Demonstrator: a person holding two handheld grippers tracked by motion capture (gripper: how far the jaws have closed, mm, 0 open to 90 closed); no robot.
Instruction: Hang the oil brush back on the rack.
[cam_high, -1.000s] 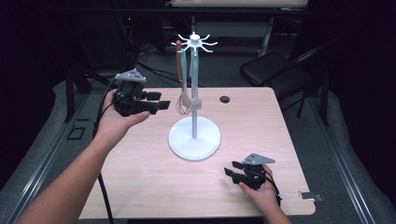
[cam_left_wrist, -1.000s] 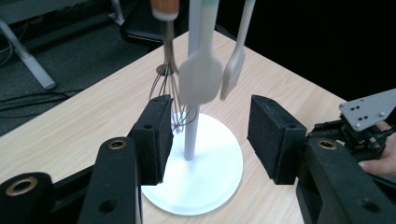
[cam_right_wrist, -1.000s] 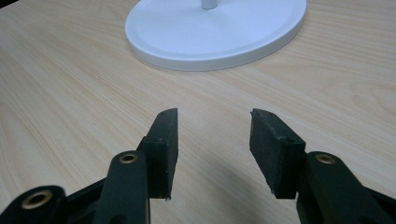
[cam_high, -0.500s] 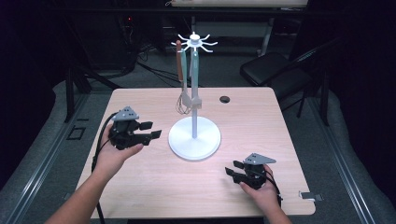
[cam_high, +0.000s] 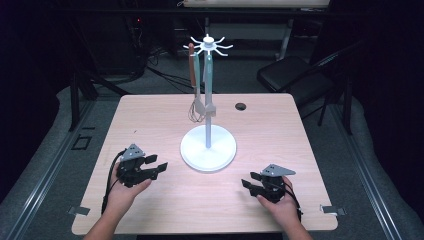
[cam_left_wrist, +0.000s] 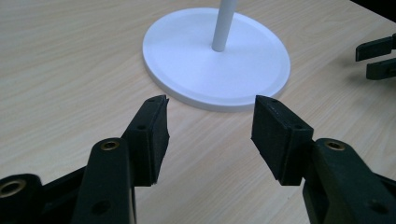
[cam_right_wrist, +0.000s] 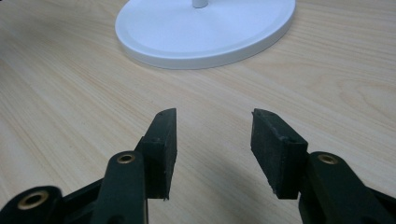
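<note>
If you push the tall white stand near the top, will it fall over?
Probably not easily: the white stand sits on a wide, flat round base, which should steady it. Still, its pole is tall and thin, so a push up high may rock it. The hanging utensils would likely swing.

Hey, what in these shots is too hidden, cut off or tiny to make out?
- Utensils hanging on the white stand: too small and overlapping in the high view to identify.
- Small dark object on the table: too small to tell.
- Stand's pole: cut off by the top edge in both gripper views.
</note>
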